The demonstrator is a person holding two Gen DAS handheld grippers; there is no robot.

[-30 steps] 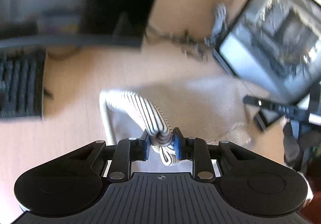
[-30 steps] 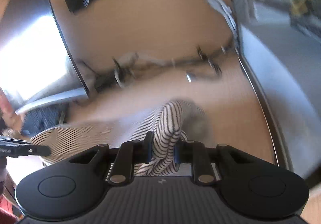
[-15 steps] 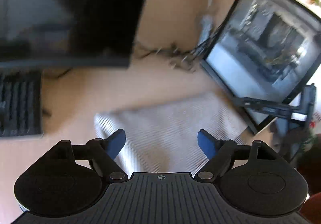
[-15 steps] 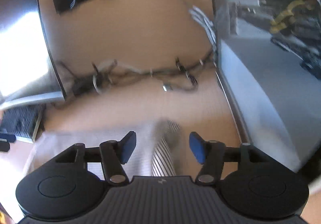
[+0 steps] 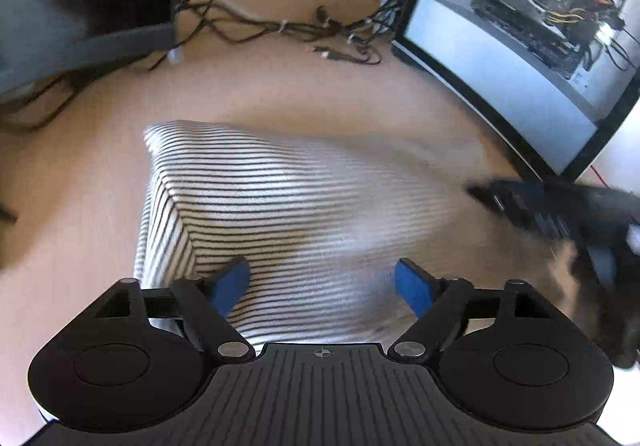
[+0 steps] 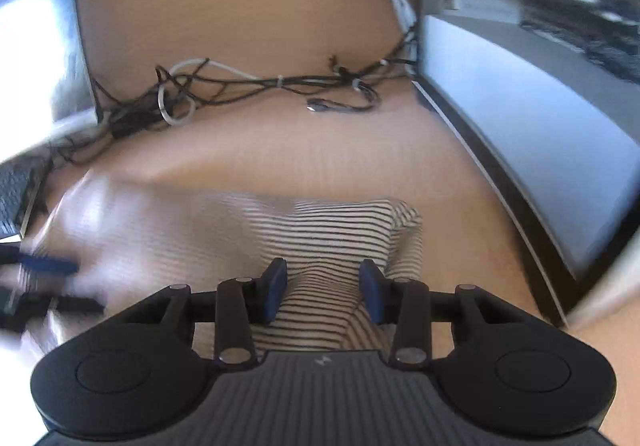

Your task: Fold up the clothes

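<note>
since the earlier frame both grippers have let go: left gripper [image 5: 322, 284] wide open, right gripper [image 6: 323, 288] half open and closing, empty above the striped garment [image 5: 288, 206] lying just beyond on the desk [image 5: 280, 94].

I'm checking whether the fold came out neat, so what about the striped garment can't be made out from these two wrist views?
- Near edge of the striped garment: left wrist view, hidden under the left claw body.
- Its right side: left wrist view, smeared by motion blur.
- Its left part: right wrist view, blurred; near edge hidden under the right claw.
- What kind of garment it is: folded, cannot tell.
</note>
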